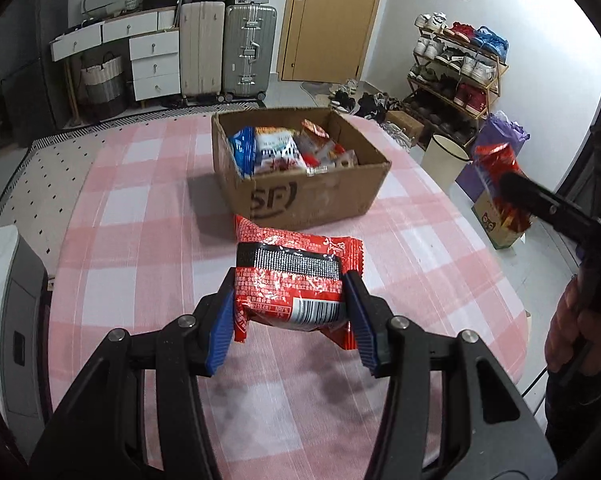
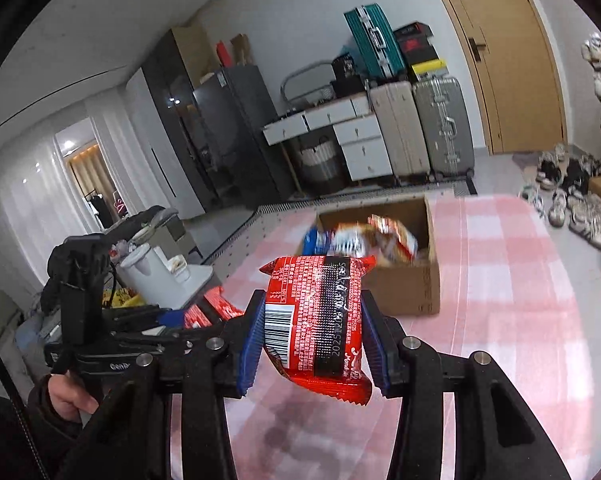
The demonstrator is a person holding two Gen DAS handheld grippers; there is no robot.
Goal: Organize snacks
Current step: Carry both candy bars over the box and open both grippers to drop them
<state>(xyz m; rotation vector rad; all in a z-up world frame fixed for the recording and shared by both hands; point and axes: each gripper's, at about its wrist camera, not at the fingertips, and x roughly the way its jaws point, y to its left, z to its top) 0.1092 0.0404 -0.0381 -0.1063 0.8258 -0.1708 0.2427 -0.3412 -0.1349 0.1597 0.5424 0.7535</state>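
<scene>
My left gripper (image 1: pixel 290 304) is shut on a red snack packet (image 1: pixel 292 276) and holds it above the pink checked tablecloth (image 1: pixel 140 216), just in front of the cardboard box (image 1: pixel 312 196). The box holds several snack packets (image 1: pixel 276 150). My right gripper (image 2: pixel 312 336) is shut on another red snack packet (image 2: pixel 320 316), held above the table, short of the box (image 2: pixel 412 284). The right gripper with its packet (image 1: pixel 496 176) also shows at the right of the left wrist view. The left gripper's packet (image 2: pixel 208 308) shows at the left of the right wrist view.
A white kettle (image 2: pixel 144 276) and an appliance stand left of the table. Suitcases (image 1: pixel 248 48), white drawers (image 1: pixel 152 60) and a door (image 1: pixel 328 16) line the far wall. A shoe rack (image 1: pixel 456 64), a white bin (image 1: pixel 444 156) and purple bag (image 1: pixel 496 140) stand on the right.
</scene>
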